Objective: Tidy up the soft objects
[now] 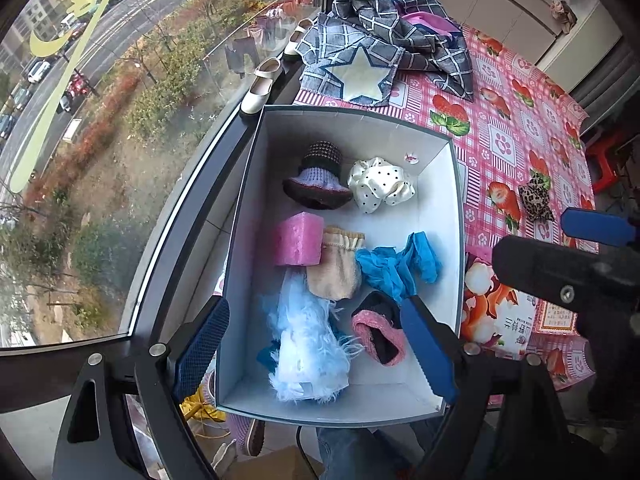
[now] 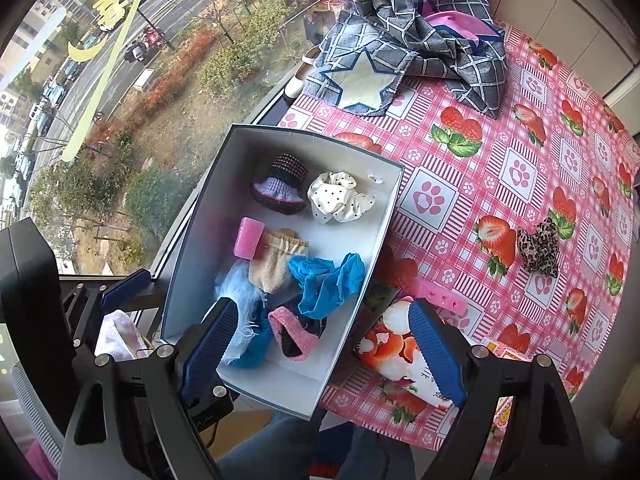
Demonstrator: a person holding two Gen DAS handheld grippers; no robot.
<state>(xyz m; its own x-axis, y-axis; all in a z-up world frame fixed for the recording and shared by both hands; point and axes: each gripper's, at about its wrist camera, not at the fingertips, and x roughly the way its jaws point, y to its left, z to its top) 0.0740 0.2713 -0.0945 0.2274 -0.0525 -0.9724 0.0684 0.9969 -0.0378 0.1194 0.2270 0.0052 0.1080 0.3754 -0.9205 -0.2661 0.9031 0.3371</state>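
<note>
A white cardboard box (image 1: 444,140) (image 2: 394,200) stands on the table's window side. It holds several soft items: a knitted hat (image 1: 316,180), a polka-dot scrunchie (image 1: 380,184) (image 2: 340,196), a pink sponge (image 1: 300,238), a beige sock (image 1: 338,268), a blue cloth (image 1: 396,268) (image 2: 326,280), a fluffy blue piece (image 1: 308,344) and a pink-trimmed sock (image 1: 378,330). A leopard scrunchie (image 1: 535,196) (image 2: 538,250) lies on the tablecloth right of the box. My left gripper (image 1: 316,356) is open and empty over the box's near end. My right gripper (image 2: 324,348) is open and empty above the box's near right corner.
A grey checked garment with a star patch (image 1: 372,52) (image 2: 384,64) lies at the table's far end. A printed packet (image 2: 400,356) lies beside the box at the near edge. White shoes (image 1: 262,88) sit on the window sill. The window runs along the left.
</note>
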